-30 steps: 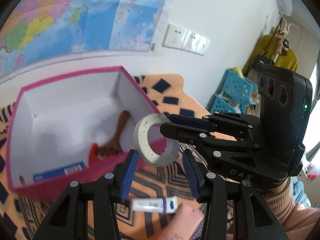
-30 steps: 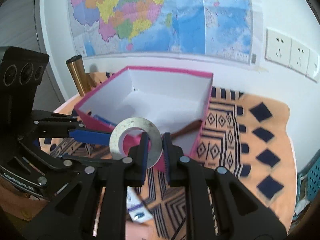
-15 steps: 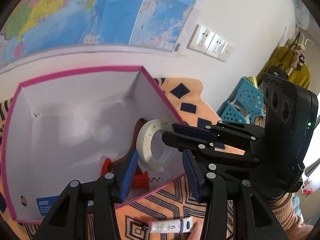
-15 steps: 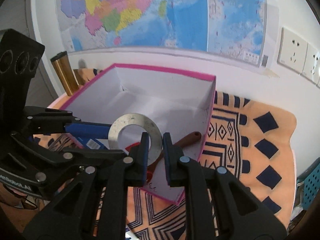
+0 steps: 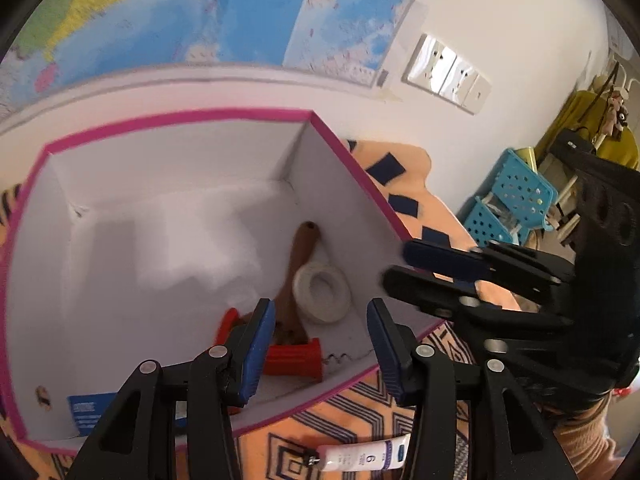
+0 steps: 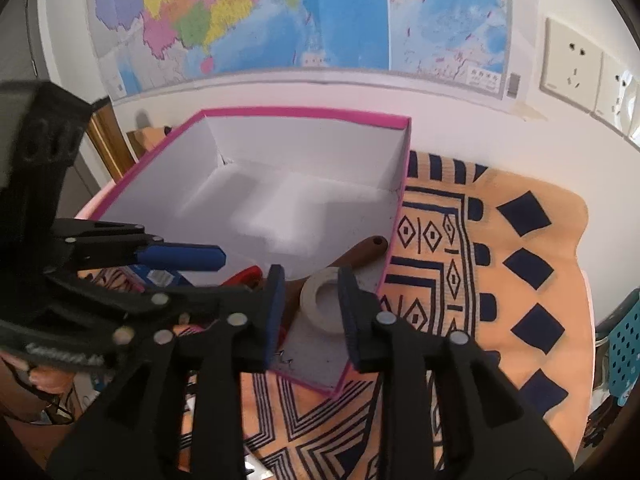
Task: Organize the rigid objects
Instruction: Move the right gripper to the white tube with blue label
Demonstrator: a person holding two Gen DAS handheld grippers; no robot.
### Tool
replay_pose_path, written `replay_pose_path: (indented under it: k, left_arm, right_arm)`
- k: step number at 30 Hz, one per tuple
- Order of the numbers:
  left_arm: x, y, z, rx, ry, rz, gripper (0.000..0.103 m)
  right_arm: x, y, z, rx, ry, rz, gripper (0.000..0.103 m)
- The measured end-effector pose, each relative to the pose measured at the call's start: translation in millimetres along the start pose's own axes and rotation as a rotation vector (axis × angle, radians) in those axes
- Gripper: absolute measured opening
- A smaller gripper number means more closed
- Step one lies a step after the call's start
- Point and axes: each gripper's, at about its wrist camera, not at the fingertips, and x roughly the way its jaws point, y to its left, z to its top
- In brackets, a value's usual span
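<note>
Since a second ago, the tape roll [image 5: 322, 296] has been let go by the right gripper [image 6: 310, 312] and is now seen lying flat on the floor of the pink-rimmed box [image 5: 180, 116], right beside the wooden-handled brush [image 5: 298, 276] and near the red corkscrew [image 5: 294, 356]. Both sets of jaws have just been opened; nothing is pinched in either one. The left gripper [image 5: 320, 344] is held apart over the box's near wall. A small tube [image 5: 362, 458] is left outside on the patterned cloth [image 6: 500, 240].
</note>
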Motion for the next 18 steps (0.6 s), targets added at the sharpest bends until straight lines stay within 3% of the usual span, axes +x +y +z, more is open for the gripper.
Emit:
replay_pose_path:
  k: [3, 8, 11, 18]
  left_arm:
    - [-21.7, 0.2, -11.4, 0.023, -0.056, 0.002, 0.051]
    - [-59.3, -7.4, -35.6, 0.096, -0.145, -0.033, 0.06]
    - [-70.3, -8.2, -52.1, 0.118, -0.147, -0.046, 0.061]
    - [-42.2, 3.0, -81.2, 0.092, -0.032, -0.028, 0.061]
  right_arm:
    - [-23.1, 3.0, -8.0, -0.005, -0.058, 0.045, 0.033]
    - [-55.7, 17.0, -34.7, -0.059, -0.106, 0.14, 0.045]
    - [-55.4, 27.3, -55.5, -0.088, -0.059, 0.161, 0.045]
    - [-24.7, 30.0, -105.3, -0.026, 0.098, 0.193, 0.045]
